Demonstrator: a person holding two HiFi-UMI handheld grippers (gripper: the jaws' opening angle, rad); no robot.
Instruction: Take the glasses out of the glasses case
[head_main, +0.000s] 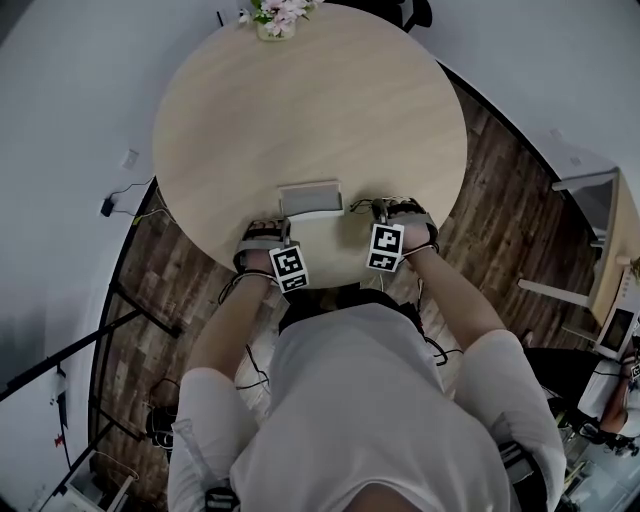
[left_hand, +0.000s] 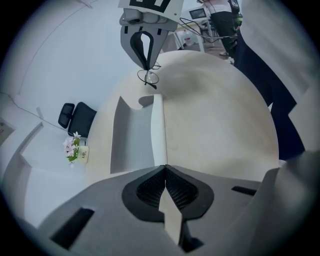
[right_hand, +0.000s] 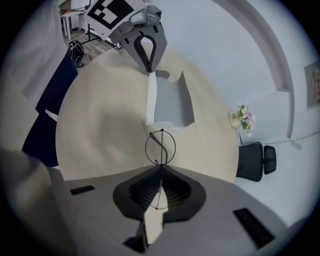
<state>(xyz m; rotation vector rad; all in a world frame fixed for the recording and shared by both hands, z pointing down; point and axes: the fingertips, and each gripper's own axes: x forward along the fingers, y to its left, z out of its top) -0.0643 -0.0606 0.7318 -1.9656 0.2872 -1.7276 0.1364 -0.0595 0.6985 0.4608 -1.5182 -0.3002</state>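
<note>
Head cam: above the person, steeply down on the round counter (head_main: 300, 110). Left tool (left_hand: 165, 167) cam and right tool (right_hand: 161, 167) cam ride close behind their jaws, facing each other across it. All three share the glasses case (head_main: 310, 198).

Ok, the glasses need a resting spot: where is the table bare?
Bare tabletop lies between the glasses case and the flower vase, and right of the case. The near edge is crowded: the left gripper and right gripper flank the case.
</note>
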